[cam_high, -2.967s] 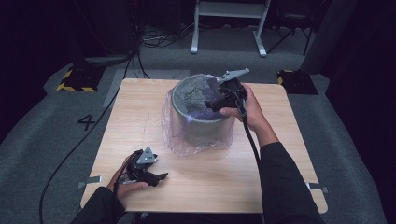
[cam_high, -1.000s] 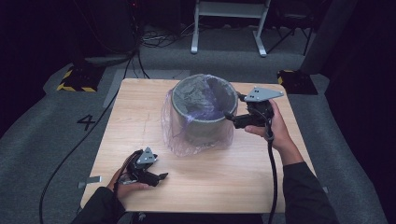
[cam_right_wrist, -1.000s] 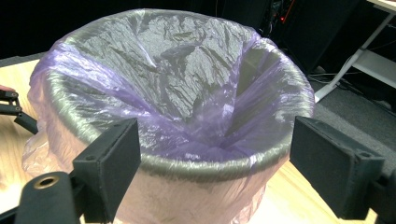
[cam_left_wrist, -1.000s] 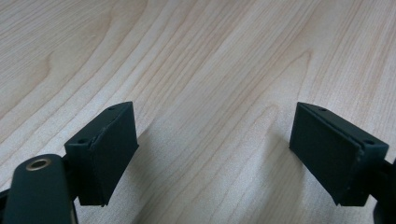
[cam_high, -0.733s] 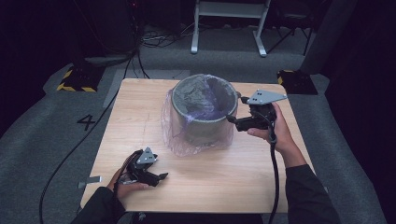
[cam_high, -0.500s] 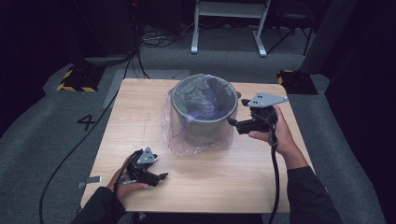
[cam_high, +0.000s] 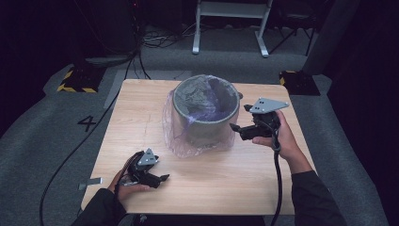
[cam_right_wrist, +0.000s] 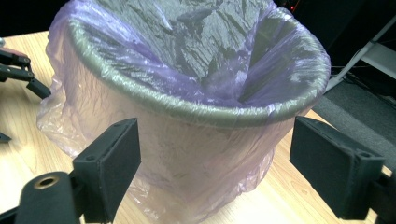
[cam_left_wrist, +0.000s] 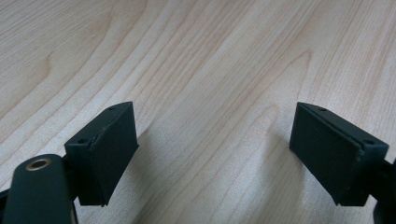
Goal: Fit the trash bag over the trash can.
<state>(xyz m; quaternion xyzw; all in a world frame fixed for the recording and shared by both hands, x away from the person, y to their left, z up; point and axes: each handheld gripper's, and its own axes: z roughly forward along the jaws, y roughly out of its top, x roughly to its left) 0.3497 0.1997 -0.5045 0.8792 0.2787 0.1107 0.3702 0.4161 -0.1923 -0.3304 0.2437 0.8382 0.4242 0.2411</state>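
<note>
The thin purple bin liner (cam_right_wrist: 140, 116), limp and slippery over the stiff grey bin (cam_high: 204, 115), looks best pinched at its loose skirt by the right gripper (cam_high: 237, 130), jaws wide and empty, like the left gripper (cam_high: 160, 180)

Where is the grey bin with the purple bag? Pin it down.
In the high view the grey bin stands on the far middle of the wooden table, just left of the right tool, whose open jaws face its bagged side.

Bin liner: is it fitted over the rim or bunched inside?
Fitted. The purple liner folds over the grey bin's rim and hangs down its outside to the table.
</note>
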